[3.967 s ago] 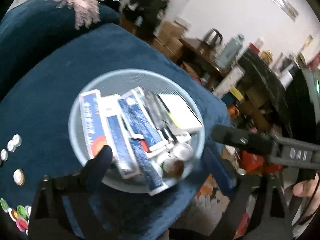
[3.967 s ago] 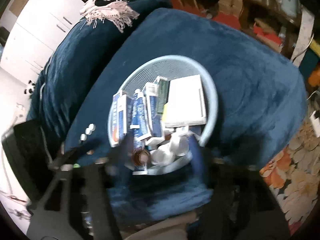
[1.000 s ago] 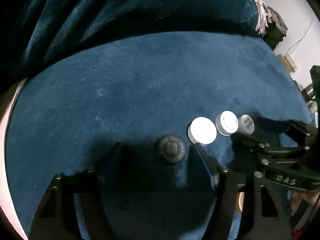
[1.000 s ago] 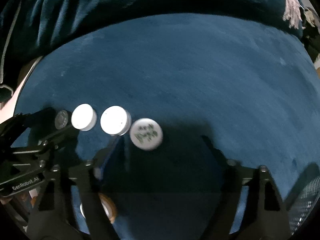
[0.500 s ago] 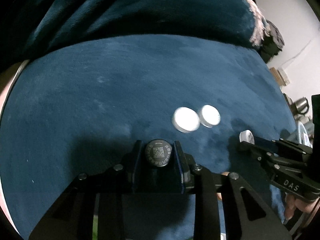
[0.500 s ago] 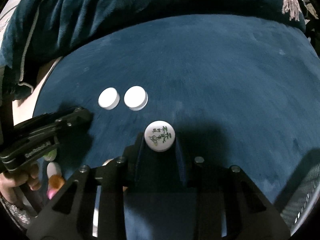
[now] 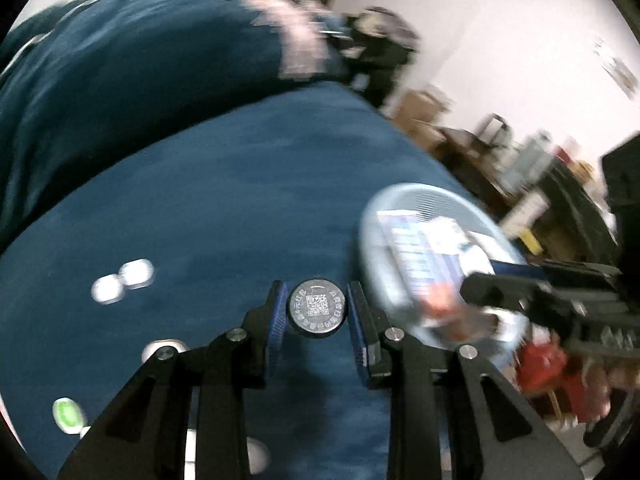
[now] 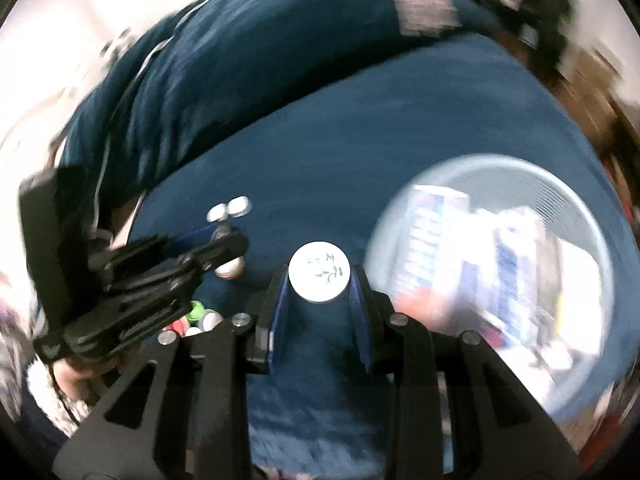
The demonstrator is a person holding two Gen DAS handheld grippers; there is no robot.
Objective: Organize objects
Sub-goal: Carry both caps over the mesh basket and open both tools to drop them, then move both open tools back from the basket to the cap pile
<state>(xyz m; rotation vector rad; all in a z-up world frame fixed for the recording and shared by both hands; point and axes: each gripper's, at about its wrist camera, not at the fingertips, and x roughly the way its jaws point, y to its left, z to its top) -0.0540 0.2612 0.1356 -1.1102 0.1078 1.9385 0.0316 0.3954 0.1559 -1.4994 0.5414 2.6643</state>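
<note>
My left gripper [image 7: 317, 314] is shut on a dark round cap with a square code on top [image 7: 317, 312], held above the blue plush seat [image 7: 224, 184]. My right gripper [image 8: 319, 272] is shut on a white round cap with green marks [image 8: 319, 271]. The pale blue mesh basket [image 8: 480, 168] full of boxes and tubes lies to the right of both grippers; in the left wrist view the basket [image 7: 416, 194] is partly covered by the right gripper [image 7: 532, 294]. Two white caps [image 7: 122, 280] stay on the seat at the left. The left gripper [image 8: 218, 242] shows at the left of the right wrist view.
Several more caps, green, white and pink, lie near the seat's front-left edge [image 7: 66, 414] [image 8: 196, 316]. A fringed pale scarf [image 7: 276, 28] hangs over the seat back. Cardboard boxes and a cluttered dark table [image 7: 520, 160] stand beyond the seat on the right. Both pictures are motion-blurred.
Both grippers closed on their caps, lifted them off the seat and swung toward the basket, which has come into both views. The two white caps stayed behind on the seat.
</note>
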